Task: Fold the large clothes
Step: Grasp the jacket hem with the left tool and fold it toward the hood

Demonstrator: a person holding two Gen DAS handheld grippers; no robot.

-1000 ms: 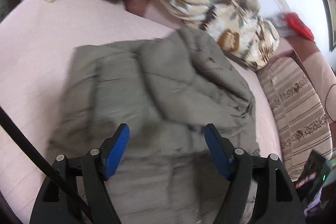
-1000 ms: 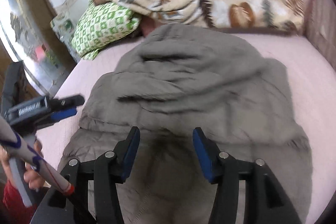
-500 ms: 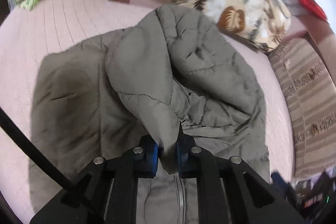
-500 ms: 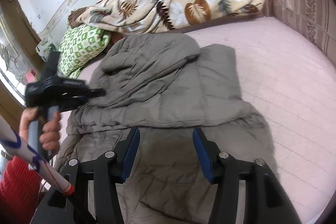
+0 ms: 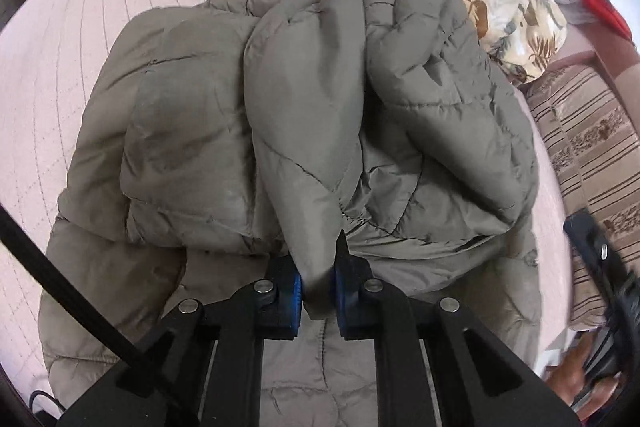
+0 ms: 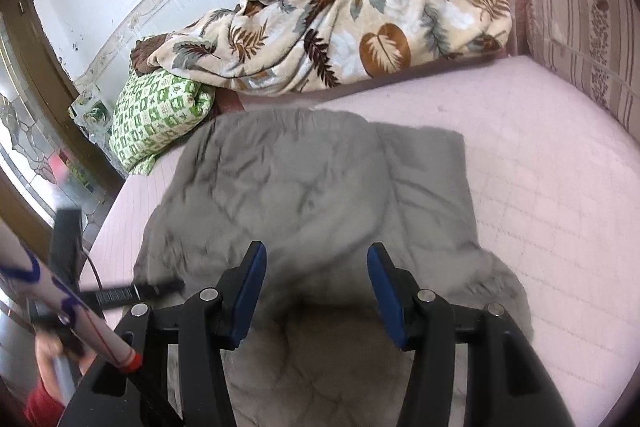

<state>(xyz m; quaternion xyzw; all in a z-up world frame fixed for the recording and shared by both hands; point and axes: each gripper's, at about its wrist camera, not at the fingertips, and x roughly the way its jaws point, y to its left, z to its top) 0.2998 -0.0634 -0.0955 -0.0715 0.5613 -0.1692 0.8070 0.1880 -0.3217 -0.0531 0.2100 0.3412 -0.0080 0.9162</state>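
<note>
A large grey quilted jacket [image 5: 192,131] lies spread on the pink bed [image 5: 48,59]. My left gripper [image 5: 318,287] is shut on a fold of the jacket's fabric and holds it lifted towards me. The same jacket [image 6: 304,187] shows in the right wrist view, partly blurred. My right gripper [image 6: 316,291] is open and empty, hovering just above the jacket's near part. The left gripper [image 6: 120,293] shows at the lower left of the right wrist view, held by a hand.
A leaf-patterned blanket [image 6: 360,23] and a green patterned pillow [image 6: 156,115] lie at the back of the bed by the wall. A striped cushion [image 6: 588,39] stands at the right edge. A red object [image 5: 600,7] lies at the far right.
My left gripper closed on a fold of the jacket and pulled it up and towards me. My right gripper stayed open and drew back, so more of the bed shows.
</note>
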